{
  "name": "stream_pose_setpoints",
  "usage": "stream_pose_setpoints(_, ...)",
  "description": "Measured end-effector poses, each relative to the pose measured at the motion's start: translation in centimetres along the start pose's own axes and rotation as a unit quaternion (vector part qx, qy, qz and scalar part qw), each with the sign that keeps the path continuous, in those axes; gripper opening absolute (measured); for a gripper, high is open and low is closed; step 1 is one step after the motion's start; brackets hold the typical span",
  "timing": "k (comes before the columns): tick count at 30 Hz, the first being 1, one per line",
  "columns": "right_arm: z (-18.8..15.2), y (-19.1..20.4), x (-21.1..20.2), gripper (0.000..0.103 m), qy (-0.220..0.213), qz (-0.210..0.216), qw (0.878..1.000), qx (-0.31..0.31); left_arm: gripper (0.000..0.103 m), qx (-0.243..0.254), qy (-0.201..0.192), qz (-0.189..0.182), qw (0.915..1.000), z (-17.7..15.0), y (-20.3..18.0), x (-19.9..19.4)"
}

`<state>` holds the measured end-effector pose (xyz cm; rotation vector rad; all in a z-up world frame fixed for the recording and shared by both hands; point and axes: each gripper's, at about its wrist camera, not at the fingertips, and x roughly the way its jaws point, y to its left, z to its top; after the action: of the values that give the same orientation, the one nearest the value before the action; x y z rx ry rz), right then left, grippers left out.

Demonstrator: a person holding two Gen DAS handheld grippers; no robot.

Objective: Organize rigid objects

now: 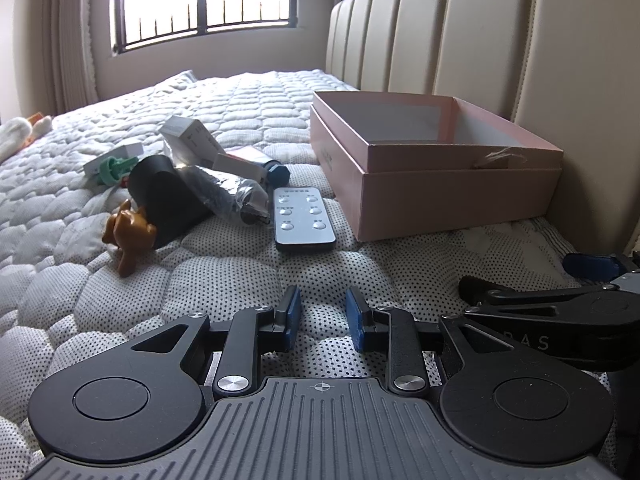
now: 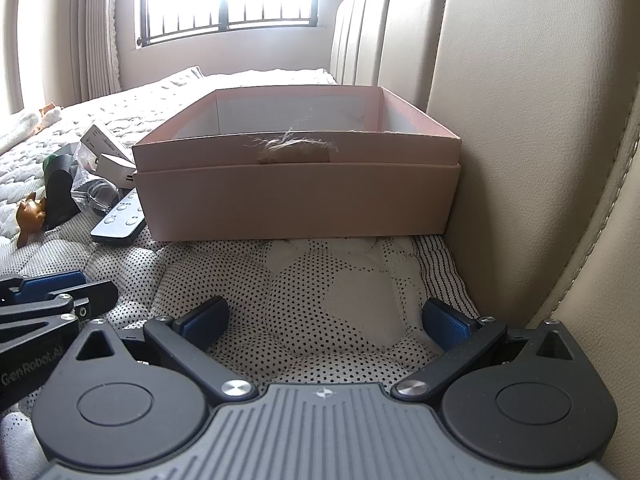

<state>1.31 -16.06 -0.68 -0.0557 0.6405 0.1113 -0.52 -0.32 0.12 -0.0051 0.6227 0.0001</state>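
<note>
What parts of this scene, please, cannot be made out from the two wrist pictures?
- Floor of the pink box: right wrist view, hidden by its near wall; left wrist view shows only part of the inside.
- Bagged item in the pile: left wrist view, glare on its clear wrap blurs what it is.
- Remote: right wrist view, far end hidden behind the box.
- Right tongs: left wrist view, cut off by the edge.

Quilted white mattress [image 1: 248, 96] with a dotted pattern covers the bed. A cream padded headboard [image 1: 500, 40] with vertical channels rises along the right side. On the far wall, a window [image 1: 204, 0] with dark bars admits bright daylight; a pale curtain [image 1: 76, 40] hangs to its left. A white plush item [image 1: 16, 132] lies at the mattress's far left edge.
</note>
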Motion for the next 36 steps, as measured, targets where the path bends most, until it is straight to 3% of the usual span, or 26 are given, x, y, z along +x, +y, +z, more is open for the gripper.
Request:
stream_pose_setpoints(6,0.3,0.0,-0.1,0.103,0.004,0.001,1.000,0.002,0.029,-0.010,0.000,-0.006,0.9999,0.0,0.5,-0.1)
stream_pose_setpoints(15,2.2,-0.4,0.7,0.103,0.081,0.019,0.996,0.016,0.029,-0.020,0.000,-0.012,0.9997,0.0,0.9,-0.1)
stream_pose_setpoints(22,2.8,-0.3,1.2,0.103,0.105,0.030,0.994,-0.004,0.028,-0.040,0.002,-0.034,0.9986,0.4,1.8,-0.9)
stream_pose_setpoints(26,2.9,-0.6,1.3,0.103,0.114,0.049,0.992,-0.017,0.028,-0.046,-0.014,-0.065,0.9967,2.1,4.7,-2.6)
stream_pose_setpoints(30,2.8,-0.5,1.2,0.103,0.116,0.057,0.991,-0.032,0.028,-0.036,-0.049,-0.037,0.9975,4.3,10.3,-3.9)
stream_pose_setpoints(33,2.8,-0.3,1.3,0.103,0.117,0.052,0.991,-0.033,0.027,-0.088,-0.016,0.000,0.9960,5.2,14.5,-2.8)
stream_pose_setpoints(36,2.6,-0.1,1.3,0.103,0.110,0.049,0.992,-0.040,0.027,-0.165,0.001,-0.016,0.9861,5.7,17.2,-1.7)
